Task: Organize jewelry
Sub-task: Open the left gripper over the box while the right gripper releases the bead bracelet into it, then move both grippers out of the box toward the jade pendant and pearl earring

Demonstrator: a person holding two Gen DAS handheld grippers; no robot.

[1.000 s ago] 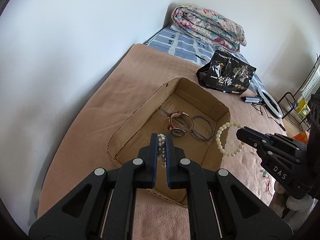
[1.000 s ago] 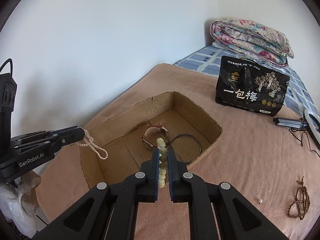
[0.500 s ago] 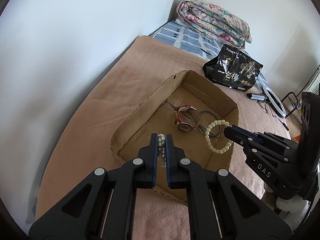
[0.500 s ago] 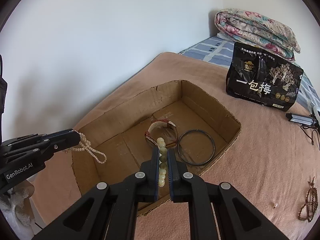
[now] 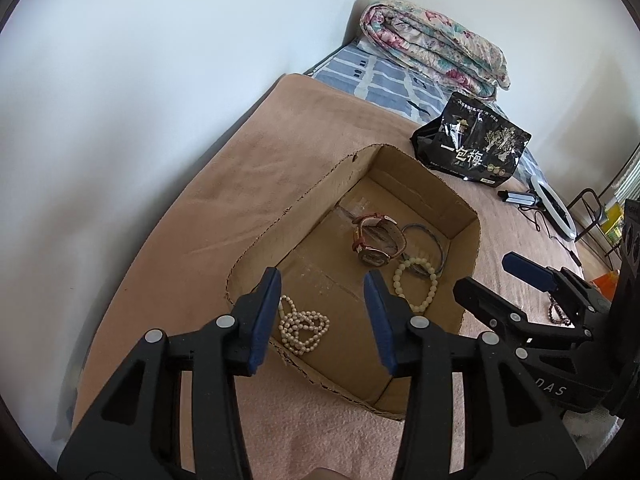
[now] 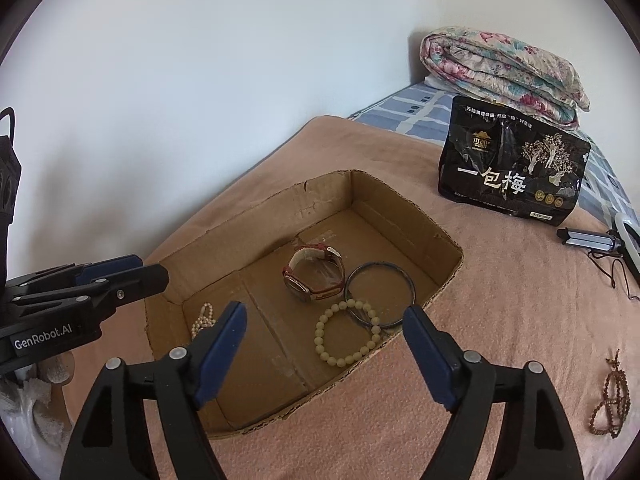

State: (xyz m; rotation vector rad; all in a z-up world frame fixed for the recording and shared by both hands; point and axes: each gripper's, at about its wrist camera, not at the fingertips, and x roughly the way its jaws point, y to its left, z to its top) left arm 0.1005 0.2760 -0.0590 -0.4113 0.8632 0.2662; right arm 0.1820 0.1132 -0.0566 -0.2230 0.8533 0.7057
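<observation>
On the pink-blanketed bed [image 6: 500, 280], both left tongs [image 5: 322, 312] and right tongs [image 6: 326, 344] gape empty above the cardboard box [image 6: 400, 204]; next, lift straight clear toward the brown beads [image 6: 610, 404].

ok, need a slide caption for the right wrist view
Right tool open above cardboard box holding watch, bangle, pale bead bracelet, pearl strand.

Hovering over the cardboard box [image 5: 460, 204]: left claw [image 5: 322, 284], spread wide. Lying on the box floor: pearl necklace [image 5: 304, 328], pale bead bracelet [image 5: 416, 286], watch [image 5: 376, 238] (on its side). Reaching in alongside: right claw [image 5: 496, 276], also gaping.
</observation>
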